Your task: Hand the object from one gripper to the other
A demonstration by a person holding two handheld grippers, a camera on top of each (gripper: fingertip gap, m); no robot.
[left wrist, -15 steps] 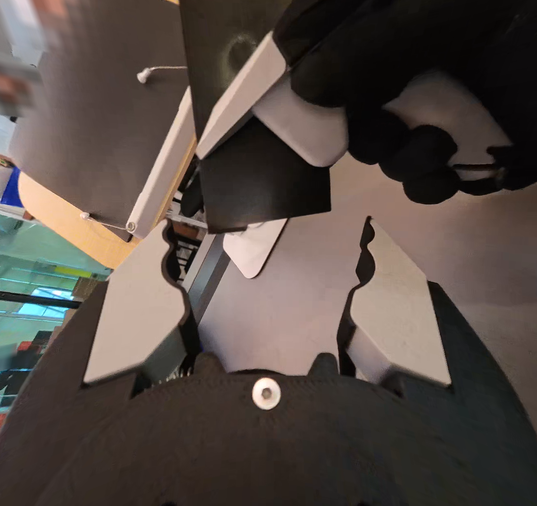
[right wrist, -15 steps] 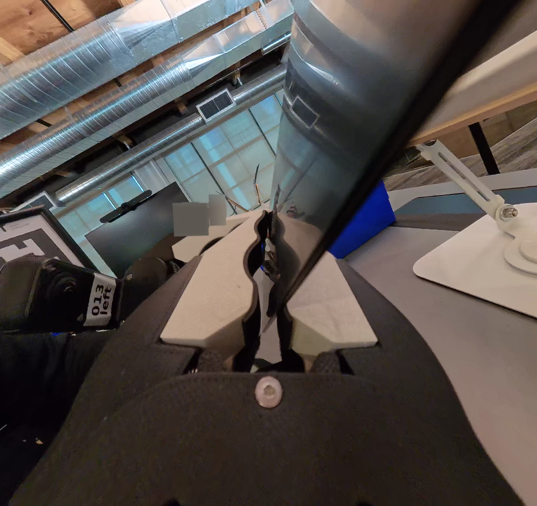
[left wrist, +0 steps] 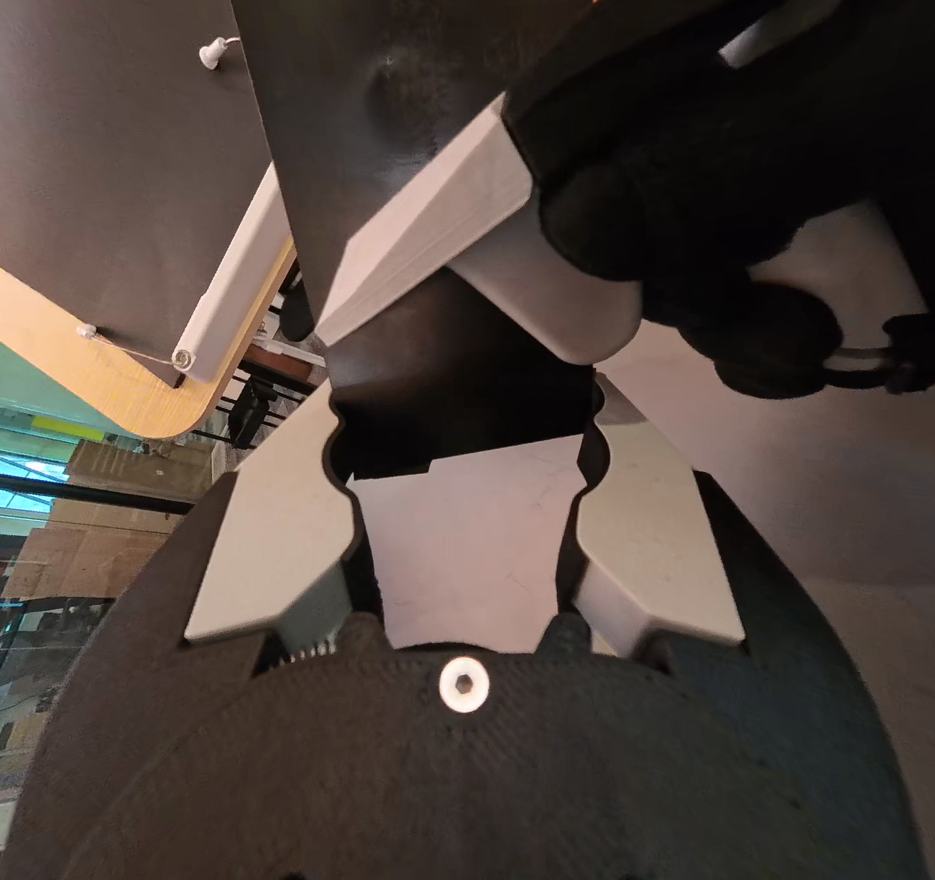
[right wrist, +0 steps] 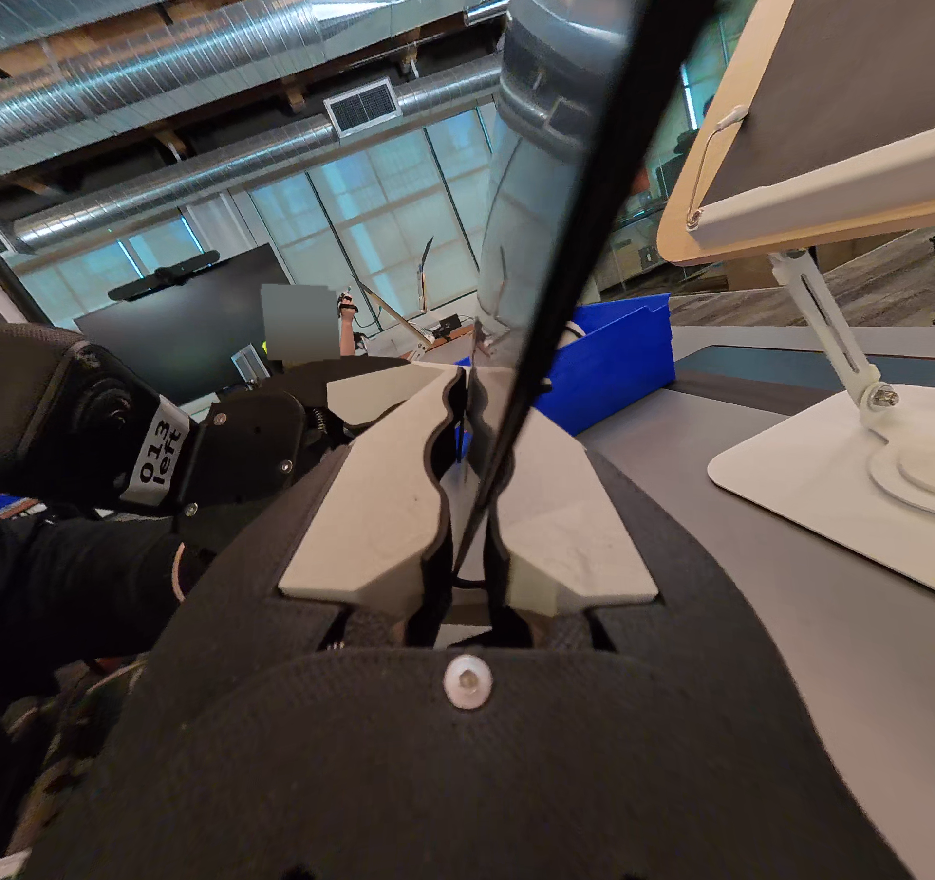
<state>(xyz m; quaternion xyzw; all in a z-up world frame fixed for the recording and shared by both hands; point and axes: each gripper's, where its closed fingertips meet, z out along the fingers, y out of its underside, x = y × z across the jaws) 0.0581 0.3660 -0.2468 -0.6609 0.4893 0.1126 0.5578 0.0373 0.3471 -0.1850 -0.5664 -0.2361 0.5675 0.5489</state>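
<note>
Since half a second ago our left gripper [left wrist: 463,456] has closed in: thin glossy black flat panel [left wrist: 405,97] now sits between its spread fingers, far end clamped in our right gripper [right wrist: 468,456]; left can close next

A grey table [right wrist: 789,663] carries the scene, its surface matte and smooth, with a darker blue-grey strip [right wrist: 789,360] running across its far part. On the near right rests the flat white base plate [right wrist: 809,496] of a stand, whose slotted white arm [right wrist: 830,319] rises from a bolted hinge to hold up a tilted wooden board [right wrist: 728,112]. Farther back, toward the middle, a bright blue plastic bin [right wrist: 612,375] sits on the tabletop, partly hidden from view.
</note>
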